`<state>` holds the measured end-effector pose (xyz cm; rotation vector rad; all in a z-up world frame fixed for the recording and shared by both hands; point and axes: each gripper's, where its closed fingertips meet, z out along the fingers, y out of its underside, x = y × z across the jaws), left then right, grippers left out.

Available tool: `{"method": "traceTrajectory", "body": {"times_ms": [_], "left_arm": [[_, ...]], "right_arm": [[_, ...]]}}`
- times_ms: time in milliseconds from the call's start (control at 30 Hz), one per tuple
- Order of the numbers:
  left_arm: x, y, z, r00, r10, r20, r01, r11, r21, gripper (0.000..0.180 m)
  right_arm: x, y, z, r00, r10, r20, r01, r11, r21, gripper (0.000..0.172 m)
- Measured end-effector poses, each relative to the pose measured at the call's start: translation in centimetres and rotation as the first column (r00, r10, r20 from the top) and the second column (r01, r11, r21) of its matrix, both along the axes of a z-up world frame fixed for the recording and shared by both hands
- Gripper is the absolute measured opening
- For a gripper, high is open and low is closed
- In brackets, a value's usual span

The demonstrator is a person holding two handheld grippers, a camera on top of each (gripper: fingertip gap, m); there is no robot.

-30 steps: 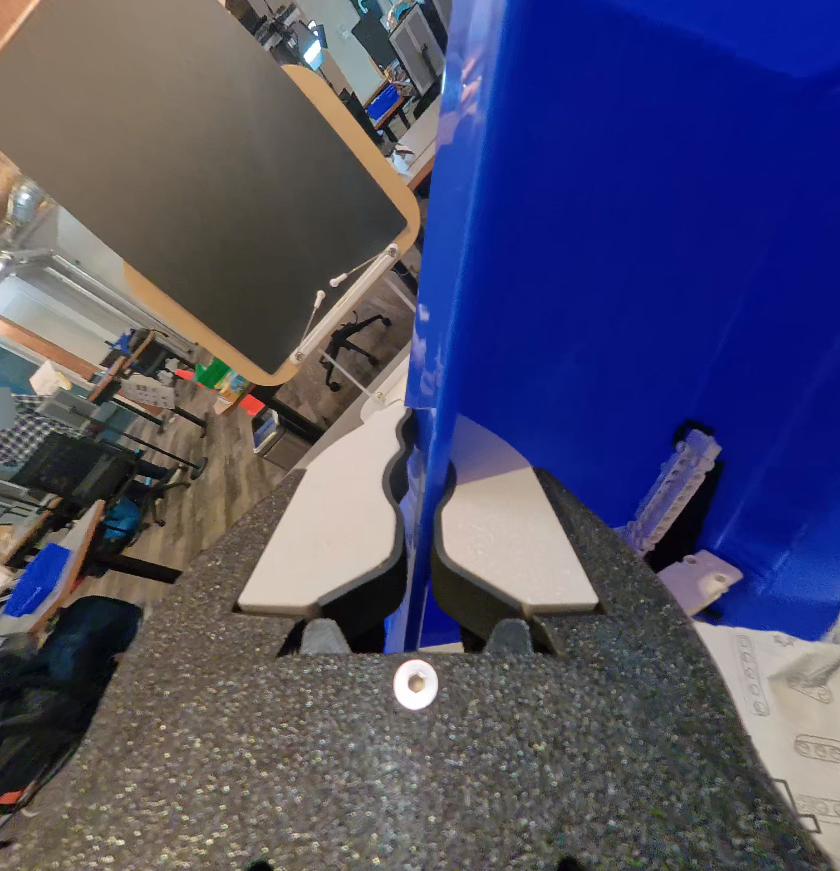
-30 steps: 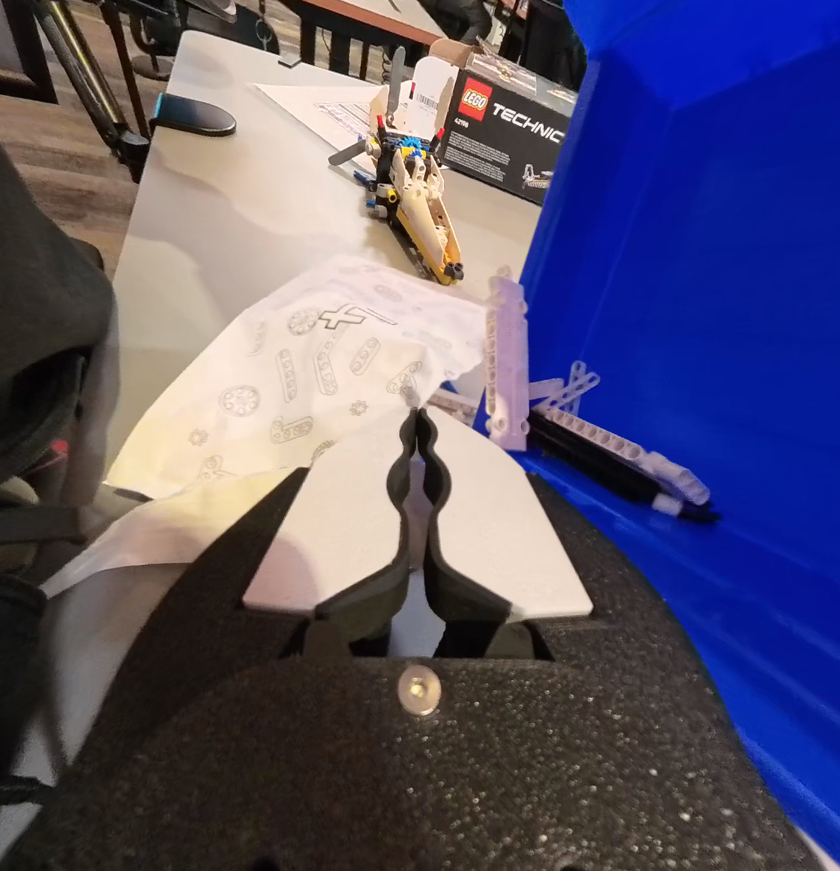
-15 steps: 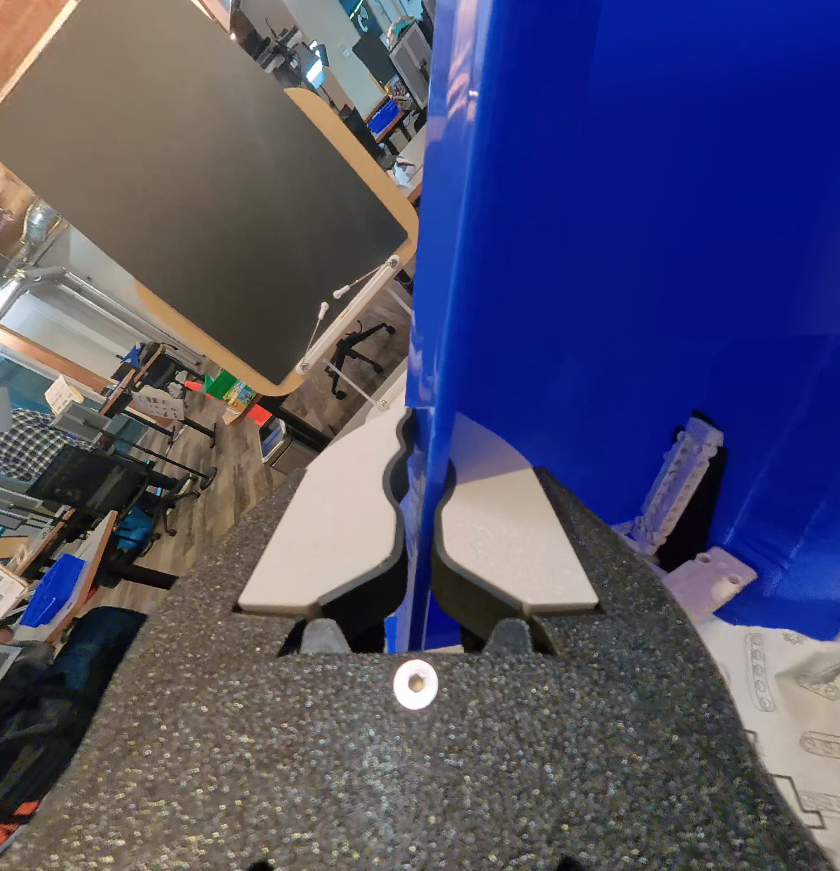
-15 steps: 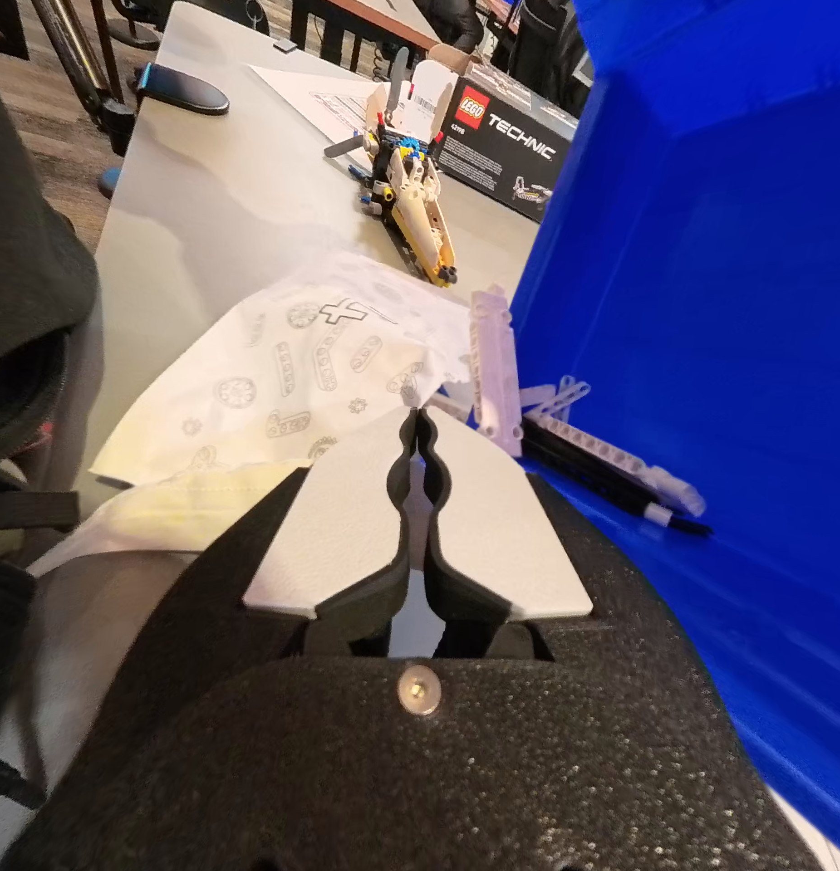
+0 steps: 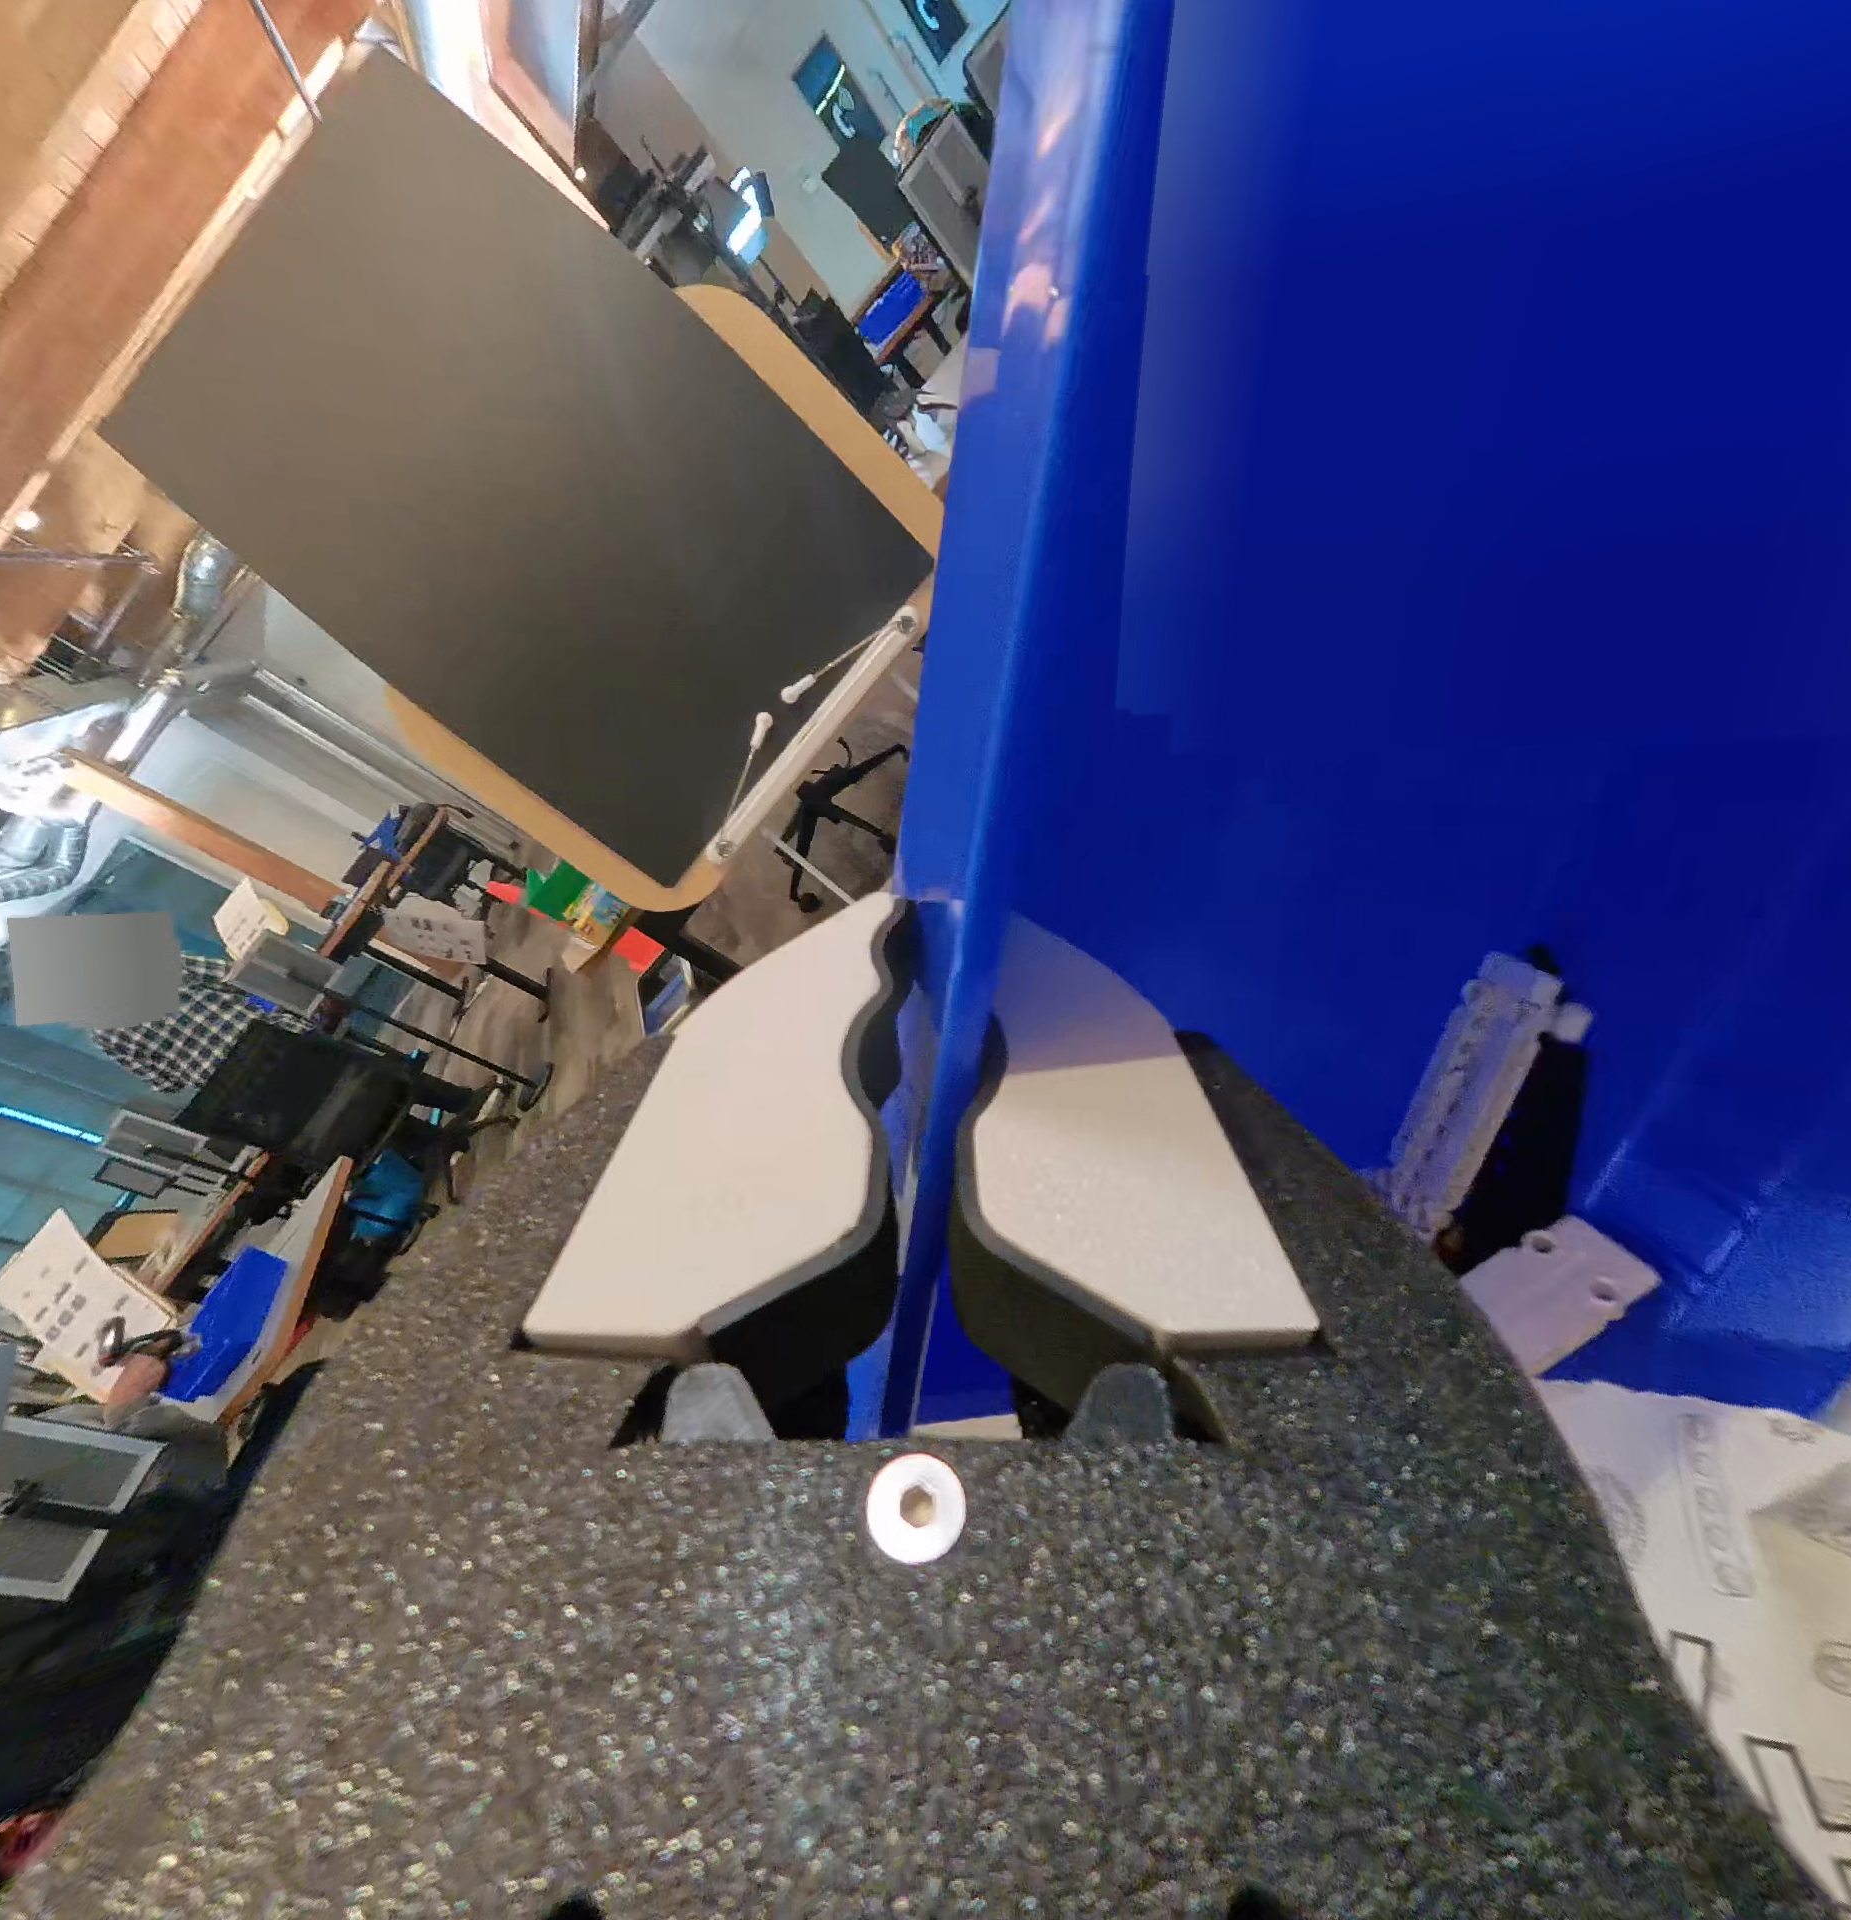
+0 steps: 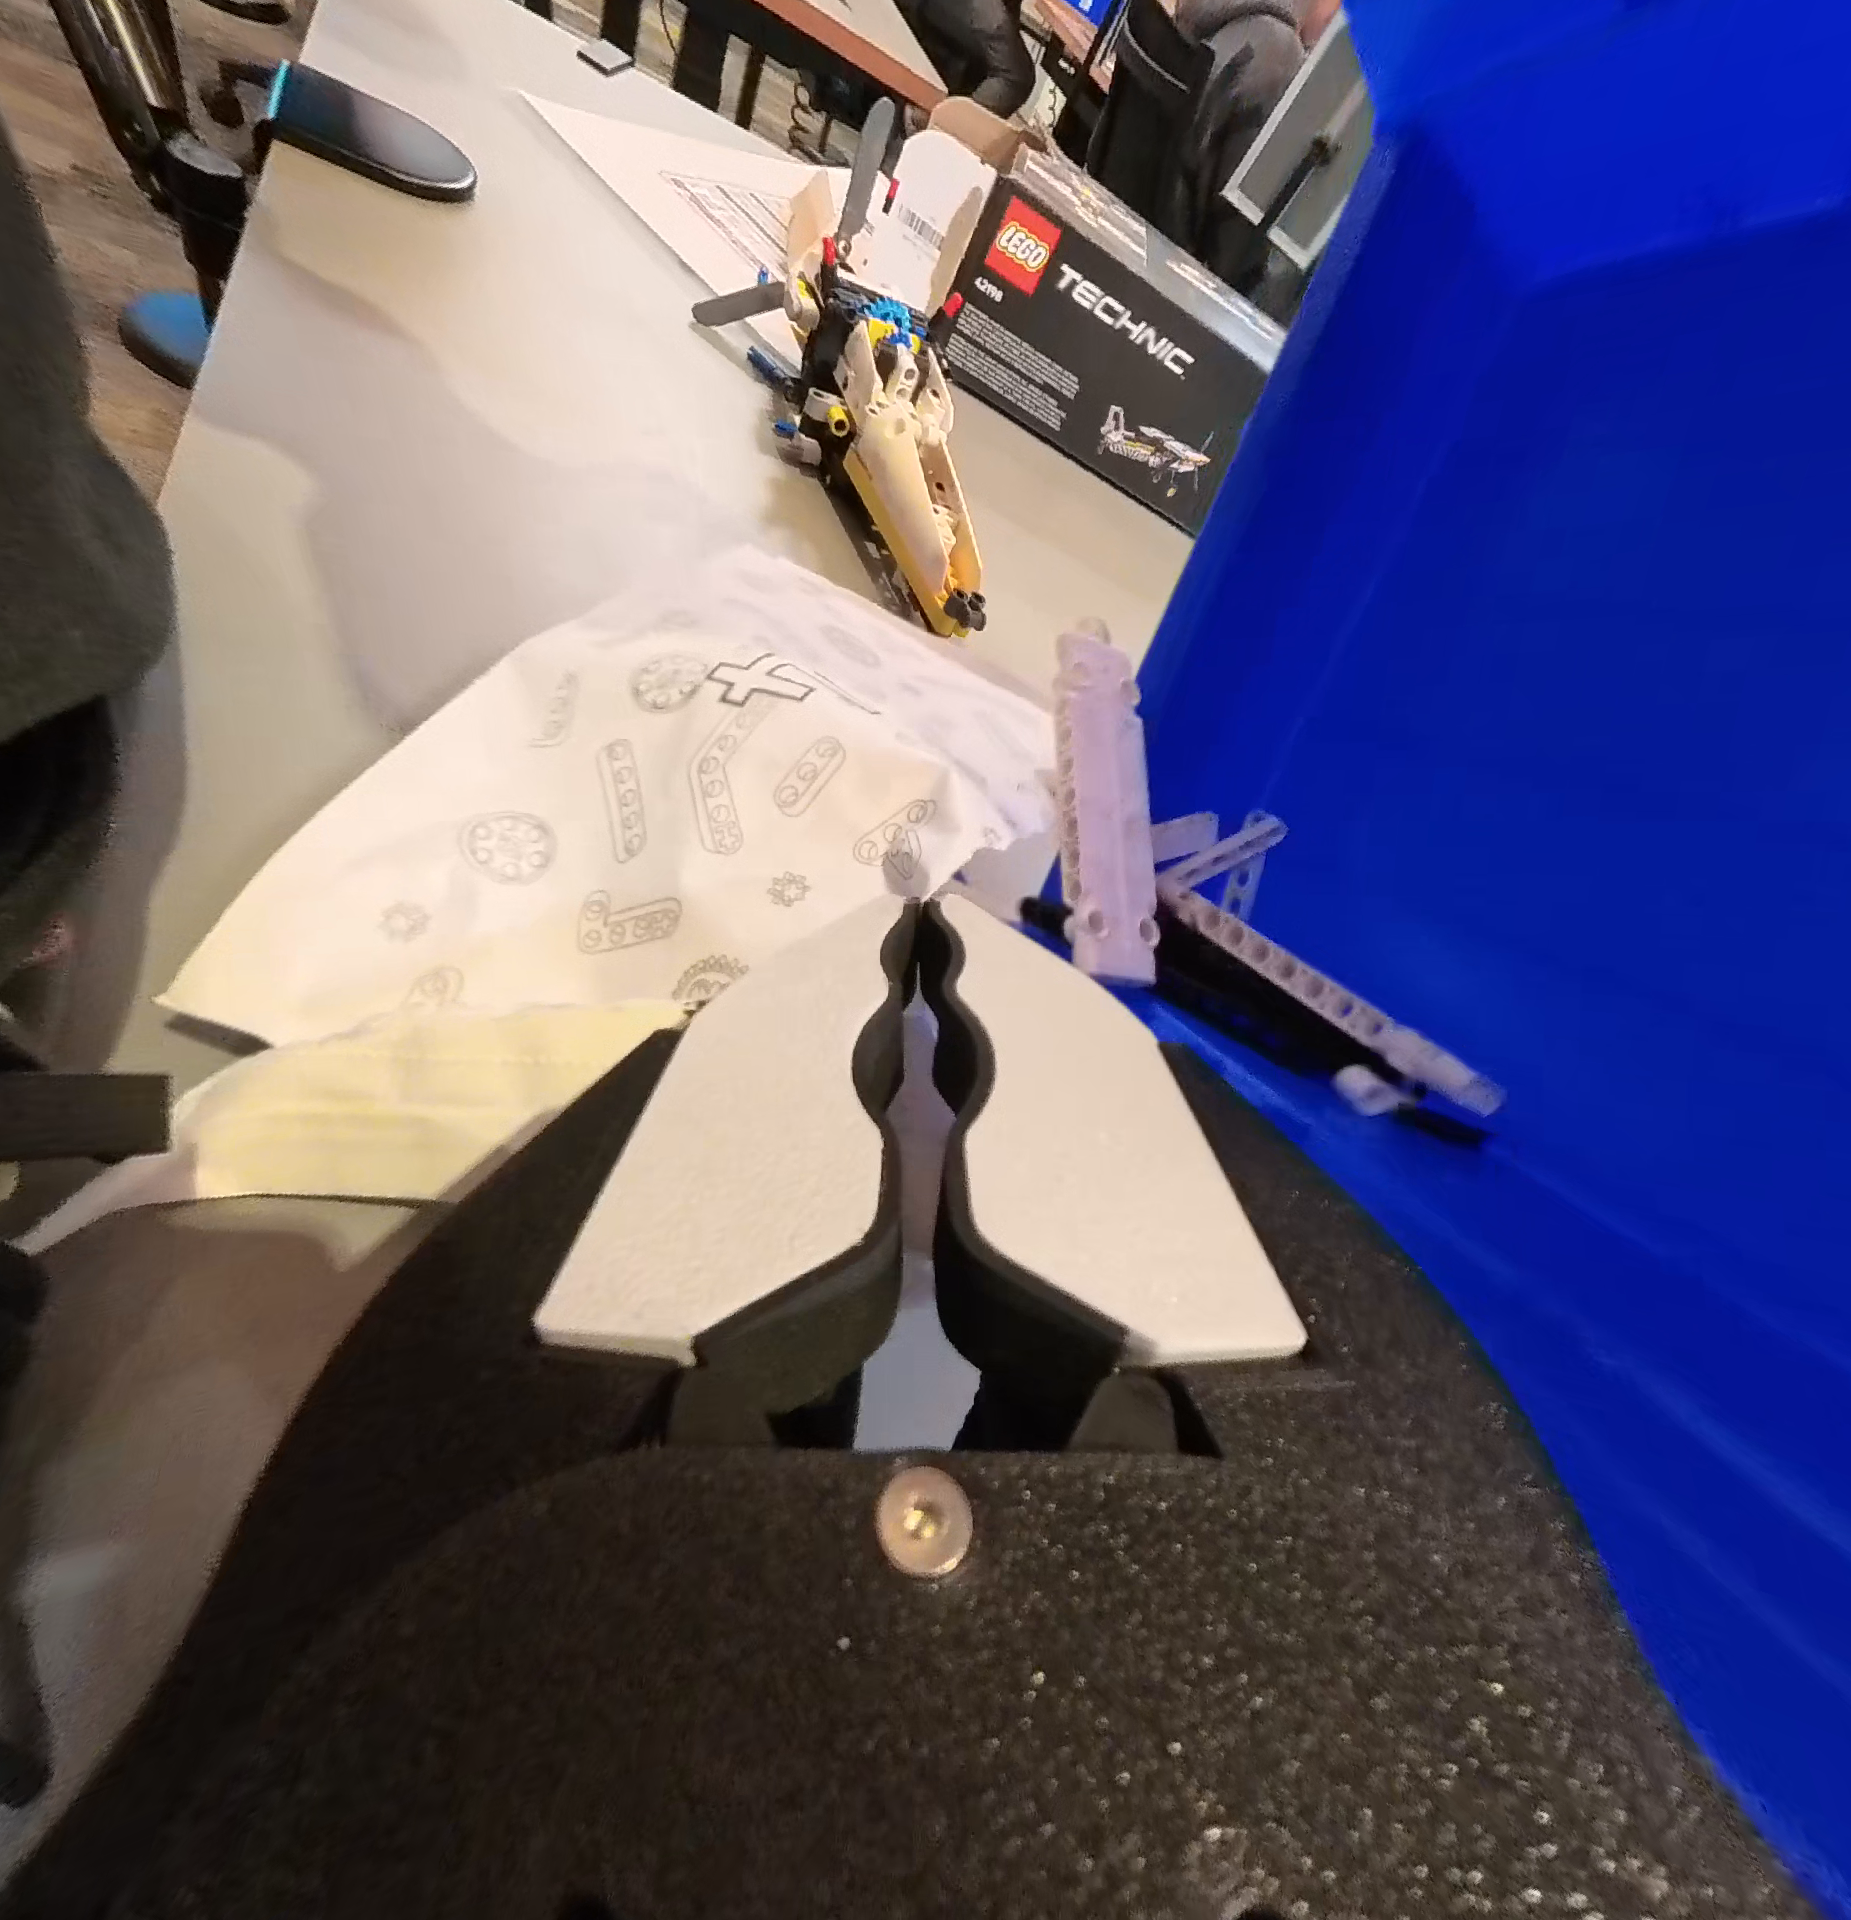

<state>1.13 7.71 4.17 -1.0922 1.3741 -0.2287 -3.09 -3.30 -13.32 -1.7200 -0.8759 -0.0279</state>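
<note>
The left gripper point(image 5: 926, 925) clamped the upright wall of a tipped blue plastic bin point(image 5: 1420, 520) holding white perforated building beams point(image 6: 1103, 821), while the right gripper point(image 6: 919, 914) pinched a white printed paper bag point(image 6: 630, 810).

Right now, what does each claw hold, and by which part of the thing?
The left claw clamps the blue bin by its wall edge. The right claw pinches the white printed paper bag at its torn edge.
</note>
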Motion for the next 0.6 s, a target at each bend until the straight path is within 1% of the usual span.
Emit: {"method": "traceTrajectory", "body": {"times_ms": [33,67,100,167,233,300,400,467,533,567,600], "left_arm": [[0.2,-0.4,-0.3,1.000,-0.009,-0.016,0.009,1.000,0.021,0.007],[0.4,-0.7,-0.4,0.999,-0.015,-0.038,0.018,0.997,0.070,0.006],[0.4,-0.7,-0.1,0.999,-0.019,-0.036,0.022,0.996,0.089,0.006],[0.6,-0.6,0.7,1.000,-0.017,0.003,0.016,0.998,0.053,0.007],[0.8,-1.3,0.2,0.999,-0.039,-0.019,0.040,0.996,0.083,0.007],[0.9,-1.1,0.3,0.999,-0.039,0.003,0.039,0.999,0.003,0.007],[0.9,-1.1,0.1,0.999,-0.045,0.011,0.045,0.999,0.001,0.007],[0.7,-0.6,0.2,0.999,-0.025,0.020,0.026,0.999,-0.048,0.007],[1.0,-0.9,-0.5,0.999,-0.035,0.004,0.035,0.999,-0.021,0.007],[1.0,-0.7,-0.3,0.999,-0.038,0.001,0.038,0.999,-0.024,0.007],[1.0,-0.4,0.1,0.999,-0.031,0.015,0.032,0.998,-0.057,0.007]], "right_arm": [[-0.1,0.0,0.0,1.000,0.002,0.003,-0.002,1.000,0.004,0.000],[-0.2,-0.1,0.0,1.000,0.007,0.003,-0.007,1.000,0.003,0.000],[-0.3,-0.2,0.1,1.000,0.010,0.004,-0.010,1.000,0.006,0.000],[-0.4,-0.2,0.3,1.000,0.009,0.015,-0.010,1.000,0.021,0.000],[-0.4,-0.3,0.4,1.000,0.015,0.013,-0.015,1.000,0.025,0.000],[-0.5,-0.5,0.4,1.000,0.017,0.017,-0.017,0.999,0.031,0.000],[-0.4,-0.7,0.2,1.000,0.016,0.020,-0.016,1.000,0.025,0.000],[-0.2,-0.7,0.3,0.999,0.007,0.038,-0.009,0.999,0.044,0.000],[-0.2,-0.8,0.2,0.999,0.011,0.043,-0.013,0.999,0.041,0.000],[-0.3,-0.9,0.1,0.999,0.013,0.048,-0.015,0.999,0.044,0.000],[-0.2,-0.9,0.1,0.998,0.009,0.058,-0.012,0.999,0.053,0.000]]}}
